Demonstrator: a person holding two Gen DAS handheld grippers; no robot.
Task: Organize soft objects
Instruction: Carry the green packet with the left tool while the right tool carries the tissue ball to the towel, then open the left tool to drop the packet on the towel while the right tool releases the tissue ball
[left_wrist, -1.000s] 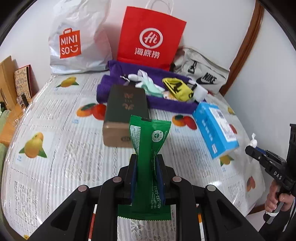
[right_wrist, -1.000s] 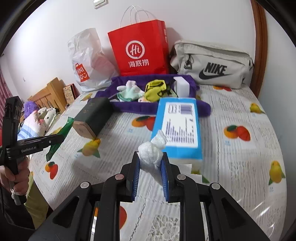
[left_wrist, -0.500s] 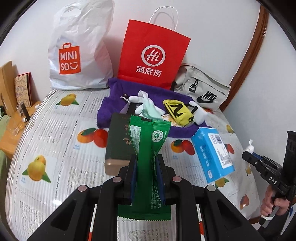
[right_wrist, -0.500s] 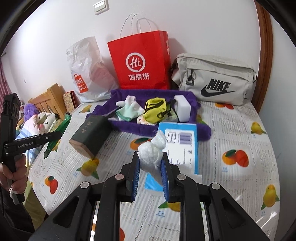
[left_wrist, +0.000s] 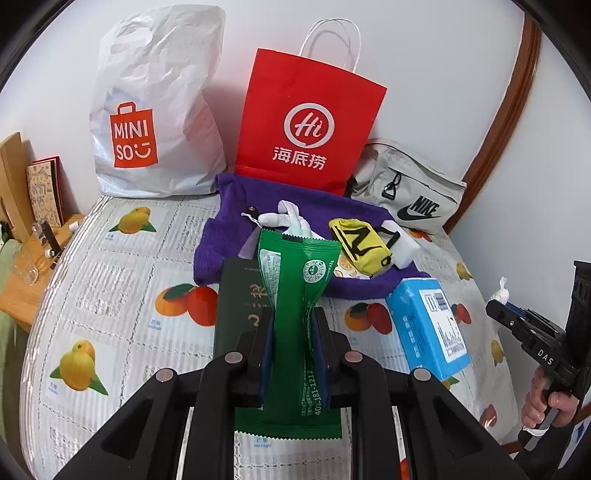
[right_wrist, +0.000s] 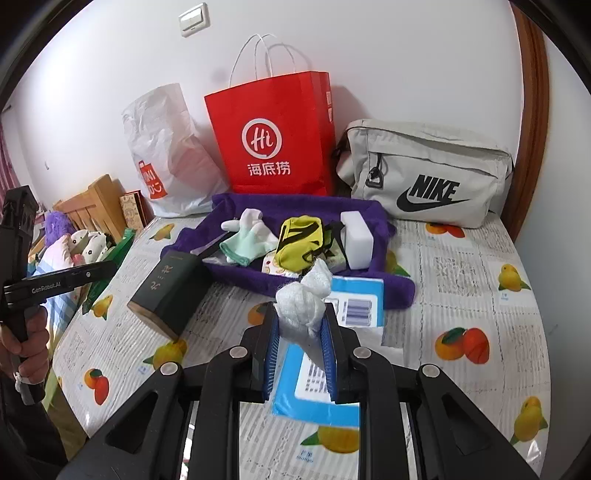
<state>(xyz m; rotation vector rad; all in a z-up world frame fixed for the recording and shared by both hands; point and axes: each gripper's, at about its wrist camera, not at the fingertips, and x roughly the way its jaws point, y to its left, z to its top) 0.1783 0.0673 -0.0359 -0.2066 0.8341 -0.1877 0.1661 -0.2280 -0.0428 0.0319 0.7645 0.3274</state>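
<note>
My left gripper (left_wrist: 293, 314) is shut on a green snack packet (left_wrist: 295, 295), held upright above the table. My right gripper (right_wrist: 300, 314) is shut on a white crumpled plastic wad (right_wrist: 304, 302), held above the blue box (right_wrist: 332, 354). A purple towel (right_wrist: 258, 280) at the back holds a mint and white glove (right_wrist: 245, 240), a yellow pouch (right_wrist: 299, 240) and a white sponge block (right_wrist: 356, 240). The right gripper also shows at the right edge of the left wrist view (left_wrist: 498, 306).
A dark green box (right_wrist: 170, 291) lies left of the blue box. A red paper bag (right_wrist: 273, 136), a white Miniso bag (left_wrist: 155, 110) and a grey Nike bag (right_wrist: 424, 173) stand along the wall. A wooden bedside (left_wrist: 22, 273) is at the left.
Both grippers have risen and drawn back from the table with their loads; the boxes and towel now sit lower and farther in both views.
</note>
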